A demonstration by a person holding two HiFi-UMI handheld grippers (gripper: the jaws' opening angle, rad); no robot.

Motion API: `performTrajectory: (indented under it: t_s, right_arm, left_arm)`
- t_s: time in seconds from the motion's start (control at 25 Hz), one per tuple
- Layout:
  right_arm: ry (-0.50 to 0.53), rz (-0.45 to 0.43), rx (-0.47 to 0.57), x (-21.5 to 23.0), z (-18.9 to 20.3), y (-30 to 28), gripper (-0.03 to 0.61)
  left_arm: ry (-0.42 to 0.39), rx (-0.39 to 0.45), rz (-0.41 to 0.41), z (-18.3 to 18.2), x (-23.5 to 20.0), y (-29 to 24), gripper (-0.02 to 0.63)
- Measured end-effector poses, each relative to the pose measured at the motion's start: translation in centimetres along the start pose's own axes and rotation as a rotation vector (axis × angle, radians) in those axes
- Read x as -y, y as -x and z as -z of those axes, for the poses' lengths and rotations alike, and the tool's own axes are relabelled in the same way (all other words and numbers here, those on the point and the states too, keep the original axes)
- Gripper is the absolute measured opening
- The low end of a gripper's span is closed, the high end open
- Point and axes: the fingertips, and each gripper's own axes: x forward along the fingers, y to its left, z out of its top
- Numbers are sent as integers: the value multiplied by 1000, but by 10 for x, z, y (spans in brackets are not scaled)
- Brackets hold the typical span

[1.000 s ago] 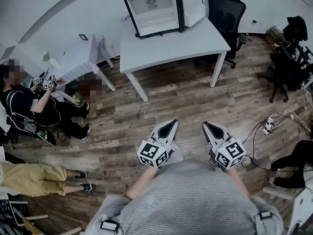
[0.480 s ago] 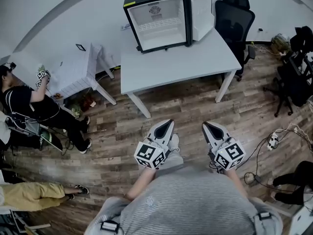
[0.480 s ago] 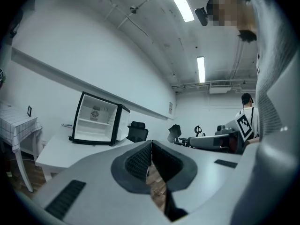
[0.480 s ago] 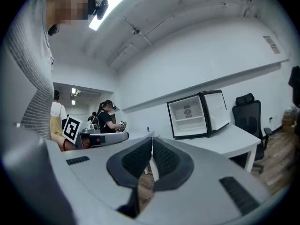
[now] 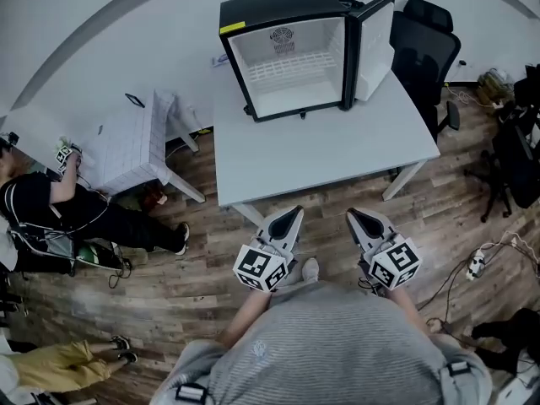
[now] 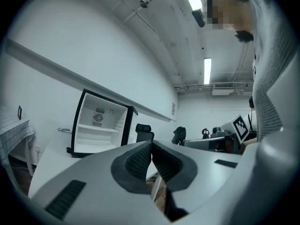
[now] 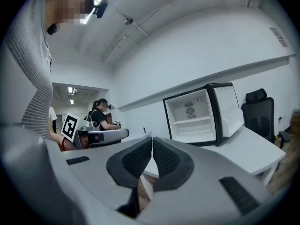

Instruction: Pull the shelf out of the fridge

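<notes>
Shelf (image 5: 291, 68) inside fridge (image 5: 272, 3) on table (image 5: 325, 154), chair (image 5: 429, 34) to its right

My left tool (image 6: 151, 143) points level, its jaws pressed together with nothing between them. Beyond it the fridge (image 6: 101, 125) stands open on the white bench (image 6: 49, 161), with a white shelf (image 6: 96, 129) across its inside. A black chair (image 6: 143, 131) shows just right of the fridge.

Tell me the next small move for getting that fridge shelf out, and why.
Probably step up to the table and carry one gripper toward the shelf, opening its jaws. The fridge door stands open, but the left gripper and right gripper are both shut, empty and only at the table's near edge.
</notes>
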Motion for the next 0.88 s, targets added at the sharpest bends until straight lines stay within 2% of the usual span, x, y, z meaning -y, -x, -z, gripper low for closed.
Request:
performTrajectory:
  t_s: [0.24,0.52,0.88]
  right_arm:
    - [17,6,-4,27,-19,-61,15]
    - [40,-1,-7,62,-35,-93,15]
    - [43,-102,-7,130,-59,-160,15]
  left_arm:
    - [8,1,0,-12,-63,-37,12]
    - [17,-3,-8,-18,-88,-77,12]
    - [24,14,-70,-34,-128,-152,12]
